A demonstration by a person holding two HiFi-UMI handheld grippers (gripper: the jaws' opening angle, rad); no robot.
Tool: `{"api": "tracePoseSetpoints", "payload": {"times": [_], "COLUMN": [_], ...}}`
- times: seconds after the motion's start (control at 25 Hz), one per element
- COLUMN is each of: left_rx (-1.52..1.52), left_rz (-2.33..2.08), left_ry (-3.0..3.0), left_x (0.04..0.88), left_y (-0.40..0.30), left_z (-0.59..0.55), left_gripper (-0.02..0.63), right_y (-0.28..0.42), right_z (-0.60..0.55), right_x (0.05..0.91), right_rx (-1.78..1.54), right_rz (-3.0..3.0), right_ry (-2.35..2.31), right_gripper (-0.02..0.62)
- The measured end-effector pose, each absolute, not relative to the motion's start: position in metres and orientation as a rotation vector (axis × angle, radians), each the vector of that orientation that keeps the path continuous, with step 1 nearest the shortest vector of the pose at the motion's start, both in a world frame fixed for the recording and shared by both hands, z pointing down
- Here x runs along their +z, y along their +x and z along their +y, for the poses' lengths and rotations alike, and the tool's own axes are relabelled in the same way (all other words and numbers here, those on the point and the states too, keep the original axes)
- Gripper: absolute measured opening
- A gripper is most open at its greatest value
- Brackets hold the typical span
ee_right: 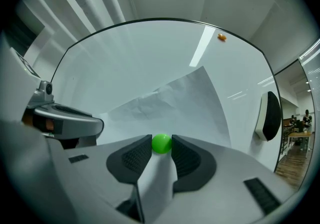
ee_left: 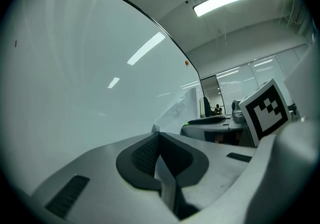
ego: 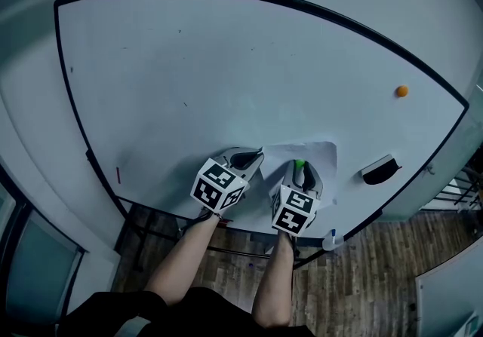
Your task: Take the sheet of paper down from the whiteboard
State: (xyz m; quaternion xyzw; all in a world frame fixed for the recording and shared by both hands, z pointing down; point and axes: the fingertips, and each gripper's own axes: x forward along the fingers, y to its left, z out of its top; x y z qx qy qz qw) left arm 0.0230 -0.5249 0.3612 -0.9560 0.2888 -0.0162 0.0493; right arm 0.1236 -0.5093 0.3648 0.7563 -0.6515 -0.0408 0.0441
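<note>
A white sheet of paper [ego: 318,154] lies creased against the lower part of the whiteboard [ego: 226,79], pinned by a small green magnet [ego: 299,164]. My right gripper [ego: 299,168] has its pads against both sides of the green magnet [ee_right: 161,144], with the paper [ee_right: 180,102] spreading up behind it. My left gripper [ego: 254,155] is at the sheet's left edge. In the left gripper view its jaws [ee_left: 159,135] are shut, with a thin strip of the paper [ee_left: 181,107] pinched between the pads. The right gripper's marker cube shows at that view's right.
An orange magnet [ego: 401,91] sticks to the board at the upper right. A black eraser [ego: 379,170] hangs to the right of the paper. A small white bottle [ego: 330,240] stands at the board's lower edge. Wooden floor lies below the board.
</note>
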Motion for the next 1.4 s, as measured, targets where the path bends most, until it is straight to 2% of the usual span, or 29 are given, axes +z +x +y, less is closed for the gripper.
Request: {"api": "tracePoseSetpoints", "payload": {"times": [1.4], "left_rx": [-0.049], "left_rz": [1.053], "left_ry": [-2.946], "left_x": [0.398], "left_y": [-0.016], "left_z": [-0.530], "left_gripper": [0.020], "right_y": [0.123], "right_z": [-0.511], "right_x": [0.387], "right_rx": [-0.076], "right_rz": [-2.015], "right_ry": [2.273], "right_gripper": [0.130]}}
